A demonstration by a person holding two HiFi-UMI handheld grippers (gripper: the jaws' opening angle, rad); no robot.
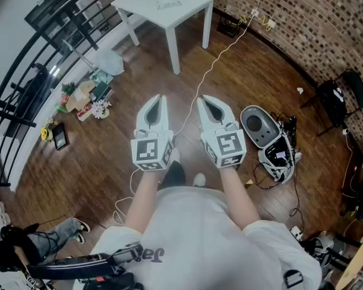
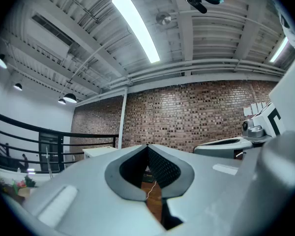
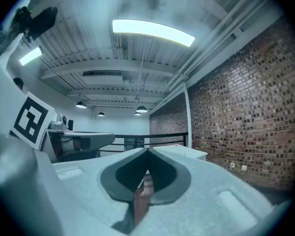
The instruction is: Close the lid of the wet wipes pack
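Observation:
A white table [image 1: 163,14] stands far ahead across the wooden floor, and a small pale pack [image 1: 168,3] lies on its top; this looks like the wet wipes pack, too small to tell how its lid stands. Both grippers are held side by side at waist height, well short of the table. My left gripper [image 1: 160,101] is shut, jaws meeting at the tips with nothing between them [image 2: 147,146]. My right gripper [image 1: 204,101] is shut and empty too [image 3: 148,151]. The table's edge shows beyond each gripper's jaws [image 2: 101,151] [image 3: 184,152].
A white cable [image 1: 209,71] runs over the floor from the wall socket toward my feet. A white round-topped device [image 1: 260,127] with wires lies at the right. Black railing [image 1: 24,71] and clutter [image 1: 85,95] line the left. A brick wall [image 1: 302,23] and a black chair [image 1: 339,98] stand at the right.

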